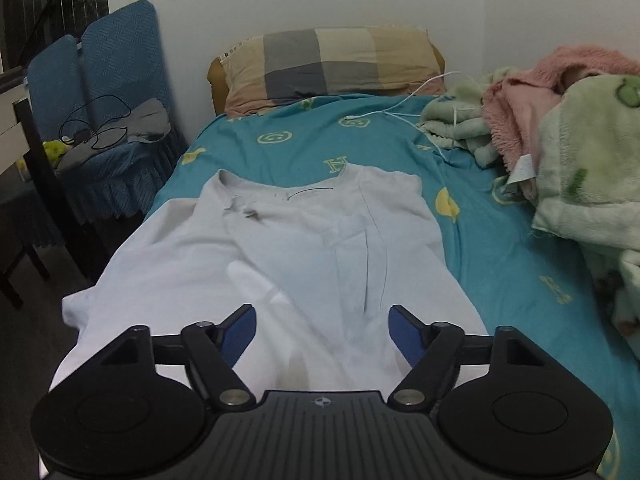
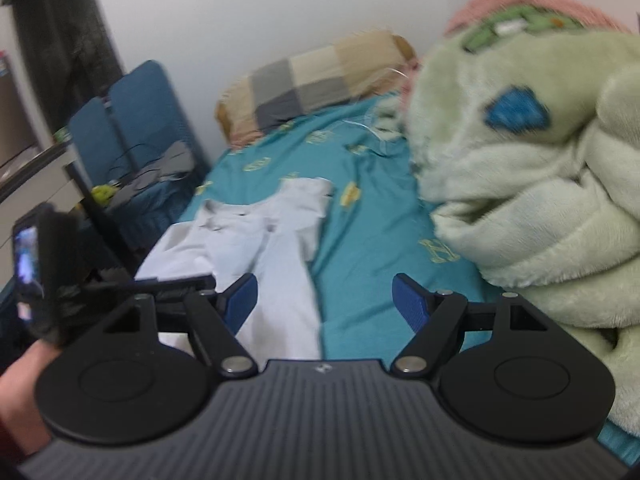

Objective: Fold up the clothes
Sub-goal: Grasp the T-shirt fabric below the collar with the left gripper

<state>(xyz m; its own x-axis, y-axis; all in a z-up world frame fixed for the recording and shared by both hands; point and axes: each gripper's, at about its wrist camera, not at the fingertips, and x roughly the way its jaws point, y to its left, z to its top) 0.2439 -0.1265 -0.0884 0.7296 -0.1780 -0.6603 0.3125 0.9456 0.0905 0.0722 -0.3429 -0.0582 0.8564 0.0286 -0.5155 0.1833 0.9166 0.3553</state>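
Note:
A white shirt lies spread on the teal bed sheet, collar toward the pillow, its left part hanging over the bed's left edge. My left gripper is open and empty, hovering just above the shirt's lower part. In the right wrist view the shirt lies ahead and to the left. My right gripper is open and empty above the sheet, at the shirt's right edge. The left gripper's body shows at the far left there.
A checked pillow lies at the head of the bed. A pile of green and pink blankets fills the right side, close to my right gripper. A white cable crosses the sheet. A blue-covered chair stands left of the bed.

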